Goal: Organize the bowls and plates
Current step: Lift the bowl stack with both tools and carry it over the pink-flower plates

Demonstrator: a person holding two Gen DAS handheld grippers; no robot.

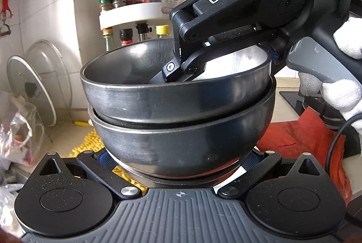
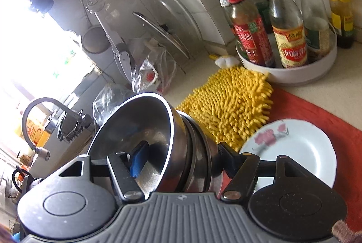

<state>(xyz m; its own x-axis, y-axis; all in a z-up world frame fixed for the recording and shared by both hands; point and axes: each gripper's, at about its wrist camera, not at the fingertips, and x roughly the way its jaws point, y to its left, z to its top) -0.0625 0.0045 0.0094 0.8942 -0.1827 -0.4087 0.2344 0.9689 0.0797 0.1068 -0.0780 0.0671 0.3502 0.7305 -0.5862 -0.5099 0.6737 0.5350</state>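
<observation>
A nested stack of steel bowls (image 1: 176, 102) hangs in the air, held by both grippers. My left gripper (image 1: 178, 159) is shut on the stack's foot, with a blue pad on either side. From the upper right my right gripper (image 1: 221, 61) clamps the stack's wall, held by a white-gloved hand (image 1: 339, 93). In the right wrist view the bowl stack (image 2: 181, 136) lies tilted with its mouth to the left; my right gripper (image 2: 181, 154) has one blue pad inside the top bowl and the other finger outside. A white plate with pink flowers (image 2: 294, 152) rests on the red mat (image 2: 328, 120).
A yellow chenille mitt (image 2: 228, 107) lies beside the red mat. A white turntable of sauce bottles (image 2: 289, 75) stands behind it. Glass pot lids (image 1: 38, 84) lean on the tiled wall, with plastic bags nearby. A sink tap (image 2: 36, 111) is at the left.
</observation>
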